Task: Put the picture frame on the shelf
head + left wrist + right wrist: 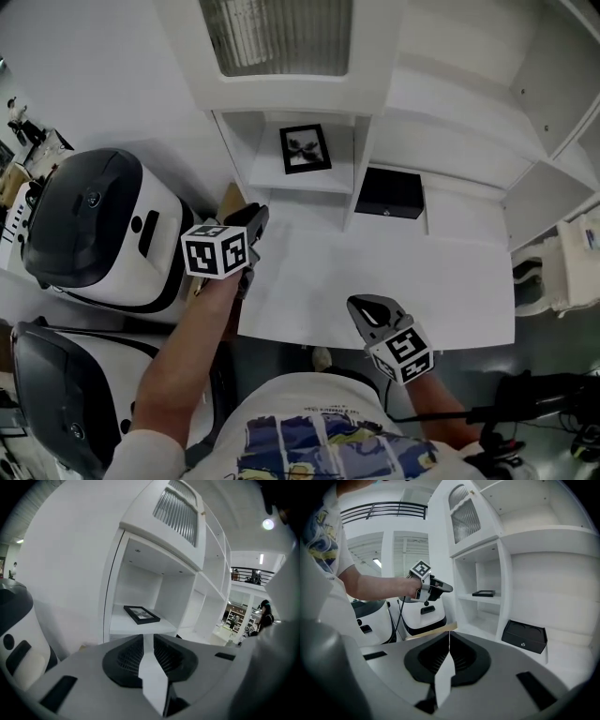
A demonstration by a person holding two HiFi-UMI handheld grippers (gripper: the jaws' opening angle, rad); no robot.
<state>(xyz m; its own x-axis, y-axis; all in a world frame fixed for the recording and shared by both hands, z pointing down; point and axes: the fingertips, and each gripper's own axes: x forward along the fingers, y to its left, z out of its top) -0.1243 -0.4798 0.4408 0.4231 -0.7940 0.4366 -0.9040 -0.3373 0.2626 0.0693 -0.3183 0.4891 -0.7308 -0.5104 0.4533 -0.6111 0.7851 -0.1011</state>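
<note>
The black picture frame (305, 148) lies flat on the white shelf (272, 178) in the open cubby; it also shows in the left gripper view as the frame (141, 614) and far off in the right gripper view as the frame (483, 593). My left gripper (260, 217) hovers just in front of and below the shelf, apart from the frame. Its jaws (148, 637) stand a little apart with nothing between them. My right gripper (361, 307) hangs over the desk's front edge, with its jaws (449, 633) together and empty.
A black box (389, 192) sits at the back of the white desk (375, 281), right of the cubby. Two white machines with dark domes (94, 225) stand at the left. A ribbed-glass cabinet door (277, 33) is above the cubby. A wooden board (228, 202) leans beside the desk.
</note>
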